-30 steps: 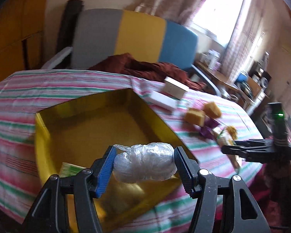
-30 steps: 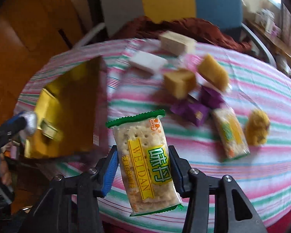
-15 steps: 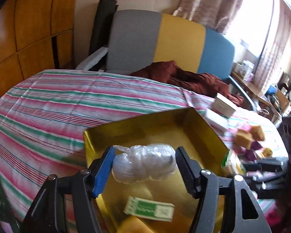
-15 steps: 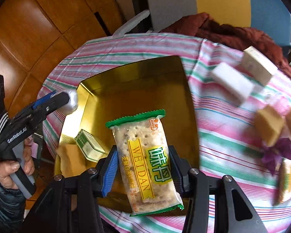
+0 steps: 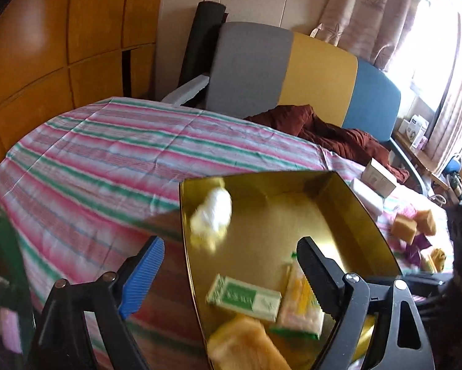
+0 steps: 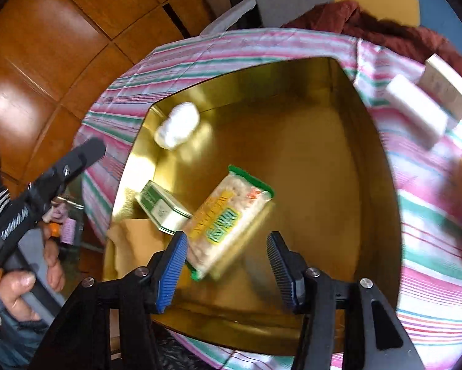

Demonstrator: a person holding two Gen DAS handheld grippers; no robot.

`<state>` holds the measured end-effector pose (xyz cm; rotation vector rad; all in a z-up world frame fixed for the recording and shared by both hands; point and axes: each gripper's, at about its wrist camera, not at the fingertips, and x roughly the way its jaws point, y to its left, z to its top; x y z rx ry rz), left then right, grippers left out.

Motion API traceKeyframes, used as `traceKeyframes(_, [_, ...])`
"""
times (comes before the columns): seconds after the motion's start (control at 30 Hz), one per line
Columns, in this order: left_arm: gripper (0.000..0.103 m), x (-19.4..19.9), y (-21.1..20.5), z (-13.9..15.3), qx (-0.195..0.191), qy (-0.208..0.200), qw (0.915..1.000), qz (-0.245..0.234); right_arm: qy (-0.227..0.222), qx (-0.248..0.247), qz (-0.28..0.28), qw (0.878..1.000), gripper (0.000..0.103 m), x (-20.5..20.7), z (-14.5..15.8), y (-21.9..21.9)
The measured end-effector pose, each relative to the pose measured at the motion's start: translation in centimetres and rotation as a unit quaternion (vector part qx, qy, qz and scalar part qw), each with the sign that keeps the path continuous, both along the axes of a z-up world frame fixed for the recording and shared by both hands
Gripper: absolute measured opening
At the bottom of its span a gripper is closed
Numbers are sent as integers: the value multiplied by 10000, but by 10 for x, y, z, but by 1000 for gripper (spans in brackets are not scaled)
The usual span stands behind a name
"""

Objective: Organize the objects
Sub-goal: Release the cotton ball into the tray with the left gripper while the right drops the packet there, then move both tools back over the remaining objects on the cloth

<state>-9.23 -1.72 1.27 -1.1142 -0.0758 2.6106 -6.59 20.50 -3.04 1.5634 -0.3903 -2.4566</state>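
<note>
A gold tray (image 5: 363,212) (image 6: 369,141) sits on the striped tablecloth (image 5: 101,160). My left gripper (image 5: 231,271) is open and empty over its near left edge. A clear plastic-wrapped bundle (image 5: 212,212) (image 6: 178,125) lies in the tray's far left corner. My right gripper (image 6: 228,268) is open and empty above the tray. A green-edged cracker packet (image 6: 228,215) (image 5: 299,302) lies tilted in the tray just beyond its fingers. A green and white box (image 6: 161,206) (image 5: 246,297) and a yellow sponge cake (image 5: 246,342) (image 6: 132,243) also lie in the tray.
Right of the tray on the cloth lie two white boxes (image 6: 416,114) (image 6: 447,86), cake pieces (image 5: 411,228) and purple wrappers (image 5: 416,246). A grey, yellow and blue chair (image 5: 292,80) with a maroon cloth (image 5: 329,132) stands behind the table. Wooden panels (image 5: 46,46) are at the left.
Both grippers have opened. The plastic bundle dropped from my left gripper into the tray's corner. The cracker packet dropped from my right gripper into the tray.
</note>
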Motion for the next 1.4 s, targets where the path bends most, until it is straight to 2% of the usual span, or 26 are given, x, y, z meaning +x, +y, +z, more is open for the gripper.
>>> traceKeyframes(0.13, [92, 17, 2, 1, -39, 40, 10000, 77, 331, 344, -123, 9988, 66, 15, 10, -3])
traceKeyframes(0.43, [94, 44, 21, 10, -221, 240, 9994, -131, 923, 765, -373, 9921, 69, 41, 27, -4])
traceKeyframes(0.7, [95, 59, 34, 10, -318, 230, 9987, -328, 1207, 1019, -529, 9860, 73, 54, 35, 0])
traceKeyframes(0.83, [95, 64, 41, 8, -372, 212, 9981, -435, 1264, 1068, -607, 9843, 77, 60, 35, 6])
traceKeyframes(1.1, [95, 72, 56, 3, -400, 133, 9968, -680, 1236, 1108, -954, 9815, 77, 70, 33, 33])
traceKeyframes(1.4, [95, 76, 71, -2, -429, 39, 9949, -911, 848, 1082, -1508, 9789, 77, 84, 13, 86])
